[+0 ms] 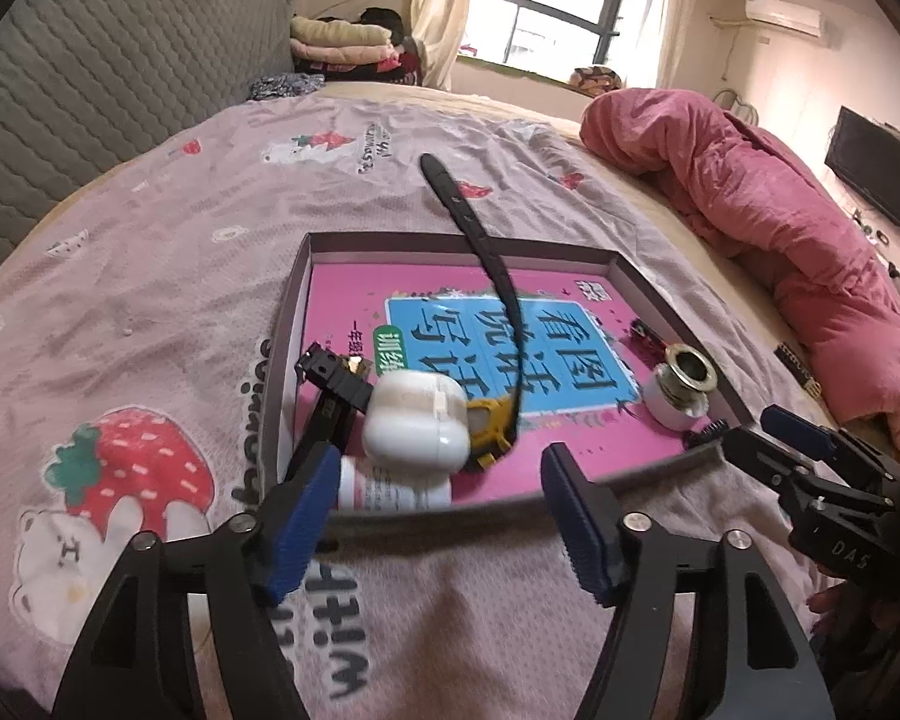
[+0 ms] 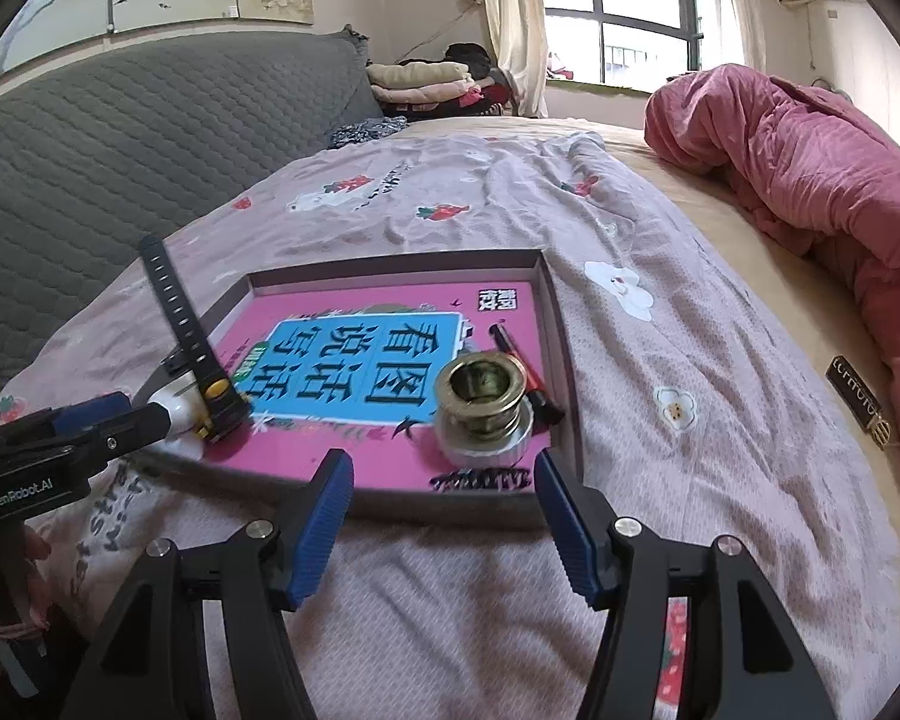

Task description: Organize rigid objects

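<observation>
On the bed's strawberry-print sheet (image 1: 150, 252) lay a shallow tray (image 1: 642, 291) lined with a pink book (image 2: 390, 456), holding a white case (image 1: 417, 423), a black strap (image 1: 498, 276), a pill bottle (image 1: 390, 489) and a brass-topped jar (image 2: 483, 414). Just short of its near rim, the left gripper (image 1: 441, 519) and right gripper (image 2: 444, 522) both hung with jaws spread wide, gripping nothing.

"看图说话写话" on pink book (image 2: 354, 456); "GenRobot.AI" on left tongs (image 2: 84, 414).
</observation>
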`<state>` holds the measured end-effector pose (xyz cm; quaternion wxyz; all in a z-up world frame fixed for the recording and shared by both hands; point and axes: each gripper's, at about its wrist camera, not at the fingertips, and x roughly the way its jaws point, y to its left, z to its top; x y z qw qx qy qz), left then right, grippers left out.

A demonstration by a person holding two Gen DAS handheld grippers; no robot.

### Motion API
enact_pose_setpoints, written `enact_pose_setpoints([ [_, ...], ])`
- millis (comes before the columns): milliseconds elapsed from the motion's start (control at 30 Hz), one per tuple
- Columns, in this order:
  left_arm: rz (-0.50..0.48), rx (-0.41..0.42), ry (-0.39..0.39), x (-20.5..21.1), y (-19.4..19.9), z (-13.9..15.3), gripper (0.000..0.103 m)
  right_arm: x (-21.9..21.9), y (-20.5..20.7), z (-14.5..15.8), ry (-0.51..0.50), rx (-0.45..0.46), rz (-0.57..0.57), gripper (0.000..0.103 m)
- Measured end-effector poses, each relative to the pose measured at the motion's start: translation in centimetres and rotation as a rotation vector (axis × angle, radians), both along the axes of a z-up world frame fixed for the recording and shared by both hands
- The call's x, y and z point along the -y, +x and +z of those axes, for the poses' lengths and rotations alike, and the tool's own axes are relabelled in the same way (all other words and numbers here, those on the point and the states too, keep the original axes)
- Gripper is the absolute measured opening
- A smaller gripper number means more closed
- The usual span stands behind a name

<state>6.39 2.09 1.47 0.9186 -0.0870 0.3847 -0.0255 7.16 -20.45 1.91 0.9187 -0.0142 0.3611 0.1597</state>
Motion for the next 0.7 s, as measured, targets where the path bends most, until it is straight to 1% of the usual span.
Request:
enact_pose_setpoints([
  [100,-0.009,0.0,0.027,0.8,-0.9,0.4,0.077,-0.3,-1.0,0.3,-0.001,-0.003,0.008,0.063],
  [200,-0.027,-0.003,0.048,1.7,-1.6,0.7,0.078,-0.4,-2.1,0.8,0.019,-0.002,0.013,0.063],
  [300,-0.036,0.012,0.075,2.7,-2.6,1.3,0.078,-0.3,-3.2,1.4,0.015,0.011,-0.009,0.063],
  [367,-0.031,0.006,0.072,2.8,-3.0,1.5,0.078,-0.1,-3.9,1.7,0.006,0.016,-0.036,0.063],
  [467,-0.005,-0.021,0.094,2.8,-3.5,1.6,0.078,0.5,-4.8,1.8,0.014,-0.002,-0.065,0.063],
  [567,0.012,-0.048,0.084,2.4,-4.0,1.4,0.078,0.8,-5.9,1.7,0.018,-0.023,-0.07,0.063],
  [700,0.056,-0.109,0.076,1.9,-4.9,0.6,0.078,0.4,-7.1,1.9,-0.001,-0.022,-0.061,0.063],
])
